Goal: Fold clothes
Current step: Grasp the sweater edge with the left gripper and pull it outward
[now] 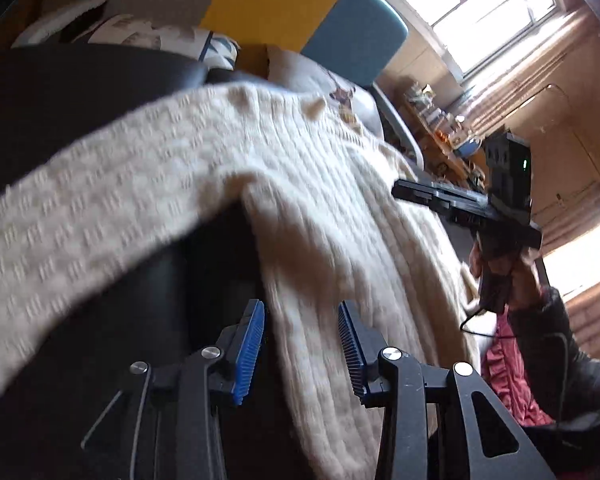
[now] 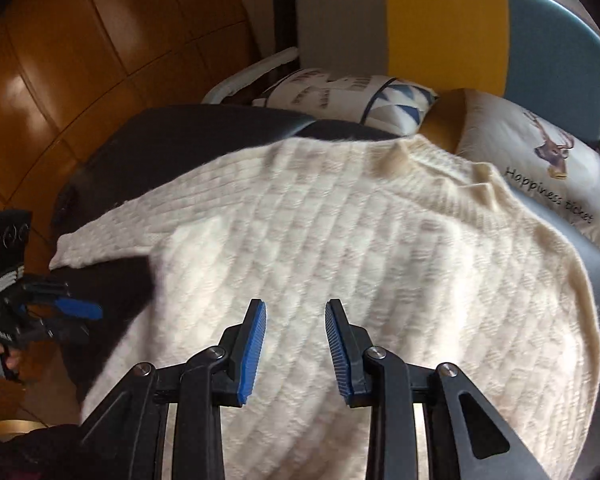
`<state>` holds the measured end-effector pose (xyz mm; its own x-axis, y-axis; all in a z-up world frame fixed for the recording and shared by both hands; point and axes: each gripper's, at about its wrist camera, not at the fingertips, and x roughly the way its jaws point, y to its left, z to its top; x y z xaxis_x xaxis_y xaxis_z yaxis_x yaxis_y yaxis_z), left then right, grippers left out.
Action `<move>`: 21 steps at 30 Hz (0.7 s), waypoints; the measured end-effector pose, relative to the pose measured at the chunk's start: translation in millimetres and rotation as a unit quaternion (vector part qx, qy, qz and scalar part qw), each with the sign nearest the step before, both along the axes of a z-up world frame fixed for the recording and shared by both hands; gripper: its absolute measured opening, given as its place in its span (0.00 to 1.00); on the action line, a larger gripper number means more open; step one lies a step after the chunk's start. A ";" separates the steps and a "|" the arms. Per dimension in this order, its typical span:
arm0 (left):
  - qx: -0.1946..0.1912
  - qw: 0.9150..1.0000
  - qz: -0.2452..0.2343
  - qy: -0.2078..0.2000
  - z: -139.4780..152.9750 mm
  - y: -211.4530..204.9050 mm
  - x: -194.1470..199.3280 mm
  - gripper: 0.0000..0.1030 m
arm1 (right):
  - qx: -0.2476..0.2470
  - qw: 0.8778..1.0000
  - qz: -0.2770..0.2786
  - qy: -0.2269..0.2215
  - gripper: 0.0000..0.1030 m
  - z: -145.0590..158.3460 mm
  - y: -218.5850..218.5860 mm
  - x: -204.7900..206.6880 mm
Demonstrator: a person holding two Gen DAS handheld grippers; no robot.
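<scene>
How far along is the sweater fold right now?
Done: the cream sweater lies spread flat on the dark surface, one sleeve out to the side. In hand: nothing; the left claw and right claw are both open above the knit. Left: every fold, since no layer looks doubled over.

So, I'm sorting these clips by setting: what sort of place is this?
Probably a lived-in home room: printed cushions on a colour-block sofa, wooden floor, and a cream knit sweater spread for folding.

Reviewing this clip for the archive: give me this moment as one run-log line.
stage: sweater spread, unfolded | cream sweater: flat on dark surface, sleeve out | left gripper: open, empty | right gripper: open, empty, over sweater
</scene>
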<state>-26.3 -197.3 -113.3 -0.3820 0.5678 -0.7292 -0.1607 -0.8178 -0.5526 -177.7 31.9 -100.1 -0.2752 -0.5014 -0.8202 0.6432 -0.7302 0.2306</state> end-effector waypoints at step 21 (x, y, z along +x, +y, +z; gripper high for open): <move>-0.033 0.996 0.088 -0.008 -19.0 1.5 56.8 0.05 | 0.022 0.997 -0.078 -0.010 0.30 -55.4 -16.9 17.0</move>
